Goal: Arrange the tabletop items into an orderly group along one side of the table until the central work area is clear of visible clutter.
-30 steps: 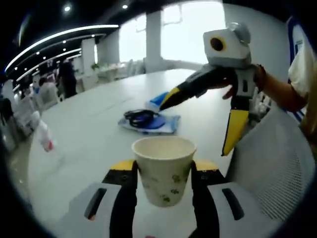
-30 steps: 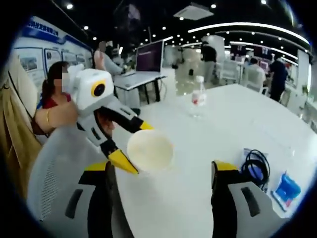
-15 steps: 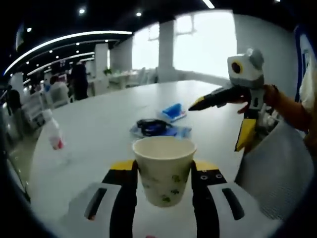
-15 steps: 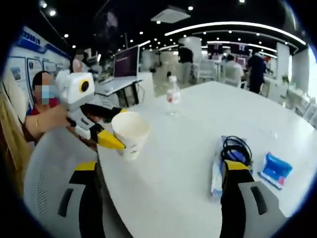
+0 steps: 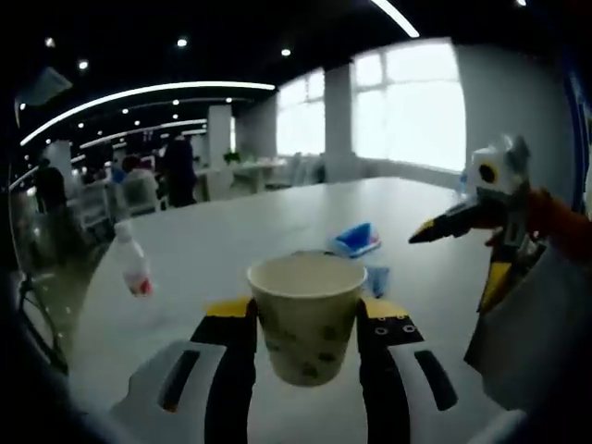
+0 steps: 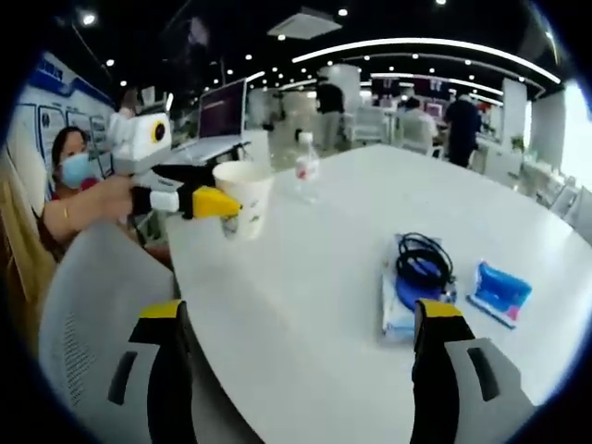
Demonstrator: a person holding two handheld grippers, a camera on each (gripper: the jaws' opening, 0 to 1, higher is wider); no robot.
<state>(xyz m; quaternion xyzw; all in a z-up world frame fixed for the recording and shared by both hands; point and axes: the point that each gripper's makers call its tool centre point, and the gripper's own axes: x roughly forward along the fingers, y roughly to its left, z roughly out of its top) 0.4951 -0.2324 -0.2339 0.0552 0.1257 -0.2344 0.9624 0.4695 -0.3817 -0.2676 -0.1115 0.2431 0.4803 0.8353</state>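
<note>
The white tabletop [image 6: 314, 305] spans an office lit by ceiling strips. Left gripper [image 5: 305, 324] fingers clamp a paper cup [image 5: 306, 314]; right gripper [image 6: 301, 324] fingers stand apart.

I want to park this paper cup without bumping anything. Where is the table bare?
Bare white table runs from the near edge, between the right claw and the water bottle. It is crowded on the right, where the black cable lies on a pouch beside the blue packet. The left claw holds the paper cup near the bottle.
</note>
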